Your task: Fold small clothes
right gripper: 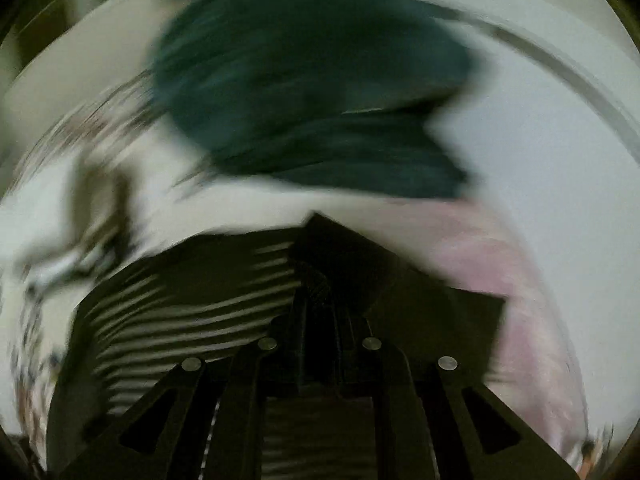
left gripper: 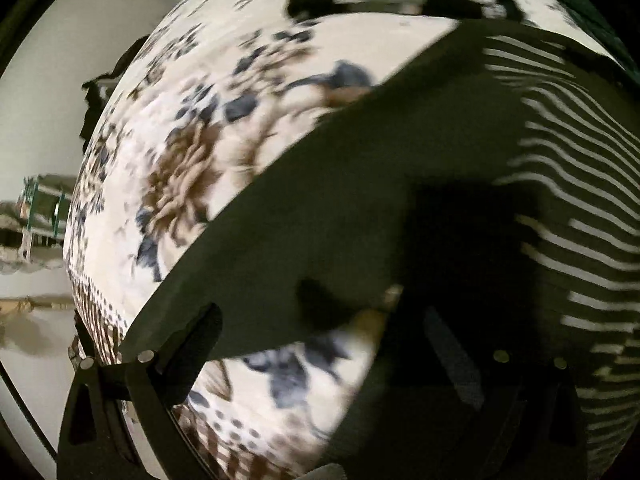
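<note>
Garment: I am working 1 dark garment (left gripper: pixel 360 208), plain on one part and white-striped on another (left gripper: pixel 580 200); it lies on the floral cover (left gripper: pixel 192 168) of the bed.
Where it sits: in the left view it spreads from the middle to the right edge, its straight hem running diagonally across the flowers. In the right view the striped part (right gripper: pixel 192 312) lies just ahead of my fingers, a dark corner peaking beyond them.
Left claw: I see its fingers (left gripper: pixel 192 344) stand well apart, spread over the hem, 1 at lower left and the other dim under the cloth's shadow at lower right. Nothing is pinched between them as far as I can see.
Right claw: its jaws (right gripper: pixel 320 312) are pressed close together, and I judge they pinch a fold of the dark cloth, since the fabric rises into a ridge right at the tips. Blur keeps me from seeing the pads themselves.
Other cloth: a teal piece (right gripper: pixel 312 80) lies farther off on the bed, apart from mine, and a pink patch (right gripper: pixel 500 260) shows to the right.
Handling: I judge it light, limp and thin. It will sag and drag, not slide as 1 piece, and a 1-point grip will let the rest trail.
Where to hold: I would take the hem corner under the left claw, matching the right pinch, so both edges lift together.
Risk: I could pick up the cover along with the hem.
</note>
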Tool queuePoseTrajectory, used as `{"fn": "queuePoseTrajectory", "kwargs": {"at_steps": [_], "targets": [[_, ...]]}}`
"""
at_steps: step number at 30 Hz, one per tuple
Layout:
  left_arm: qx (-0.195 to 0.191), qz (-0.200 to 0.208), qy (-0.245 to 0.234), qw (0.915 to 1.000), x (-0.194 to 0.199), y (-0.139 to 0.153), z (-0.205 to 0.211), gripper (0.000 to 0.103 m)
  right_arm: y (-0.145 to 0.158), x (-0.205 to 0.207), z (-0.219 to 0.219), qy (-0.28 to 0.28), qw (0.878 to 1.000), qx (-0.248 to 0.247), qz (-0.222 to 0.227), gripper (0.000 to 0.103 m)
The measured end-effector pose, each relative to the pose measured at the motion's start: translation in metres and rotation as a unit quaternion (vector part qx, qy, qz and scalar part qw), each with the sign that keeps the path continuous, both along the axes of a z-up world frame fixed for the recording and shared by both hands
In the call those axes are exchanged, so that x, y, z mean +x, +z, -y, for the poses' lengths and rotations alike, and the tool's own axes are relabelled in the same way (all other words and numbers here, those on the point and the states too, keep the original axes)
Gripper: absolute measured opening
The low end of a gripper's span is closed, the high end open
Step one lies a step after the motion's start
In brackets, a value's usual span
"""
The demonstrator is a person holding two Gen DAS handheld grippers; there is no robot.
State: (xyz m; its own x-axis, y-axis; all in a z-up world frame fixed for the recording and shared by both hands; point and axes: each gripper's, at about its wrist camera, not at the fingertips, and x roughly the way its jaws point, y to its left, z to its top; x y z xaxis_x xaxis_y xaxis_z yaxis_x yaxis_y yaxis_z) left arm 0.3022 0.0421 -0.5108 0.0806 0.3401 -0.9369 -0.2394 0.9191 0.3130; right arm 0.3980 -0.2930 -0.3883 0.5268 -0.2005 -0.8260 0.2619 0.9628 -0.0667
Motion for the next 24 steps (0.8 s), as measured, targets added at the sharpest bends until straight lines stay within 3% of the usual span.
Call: {"fn": "queuePoseTrajectory", "kwargs": {"at_steps": [3, 6, 11, 15, 16, 18, 20, 21, 24], "targets": [[-0.002, 0.0, 0.026, 0.9997, -0.004, -0.004, -0.028, 0.103, -0.052, 0.036, -0.115, 0.105, 0.992, -0.021, -0.064, 0.011], [-0.009, 0.001, 0.045, 0.999, -0.008, -0.008, -0.048, 0.103, -0.086, 0.037, -0.197, 0.181, 0.977, -0.068, -0.087, 0.011], [-0.017, 0.003, 0.061, 0.998, -0.013, -0.017, -0.072, 0.103, -0.107, 0.028, -0.265, 0.219, 0.965, -0.104, -0.103, 0.011], [-0.027, 0.002, 0.076, 0.9968, -0.015, -0.022, -0.085, 0.103, -0.115, 0.034, -0.282, 0.235, 0.958, -0.106, -0.129, 0.012], [-0.03, 0.003, 0.078, 0.9965, -0.016, -0.021, -0.089, 0.103, -0.115, 0.036, -0.283, 0.241, 0.956, -0.098, -0.14, 0.014], [-0.038, 0.008, 0.081, 0.996, -0.023, -0.017, -0.098, 0.103, -0.112, 0.037, -0.276, 0.25, 0.954, -0.037, -0.163, 0.017], [-0.043, 0.016, 0.086, 0.9952, -0.034, -0.008, -0.106, 0.103, -0.102, 0.032, -0.256, 0.246, 0.951, 0.059, -0.175, 0.039], [-0.047, 0.022, 0.093, 0.9943, -0.046, -0.001, -0.116, 0.103, -0.095, 0.027, -0.245, 0.237, 0.952, 0.09, -0.172, 0.059], [-0.061, 0.029, 0.131, 0.9891, -0.088, 0.015, -0.147, 0.103, -0.078, 0.005, -0.201, 0.2, 0.955, 0.15, -0.158, 0.063]]}}
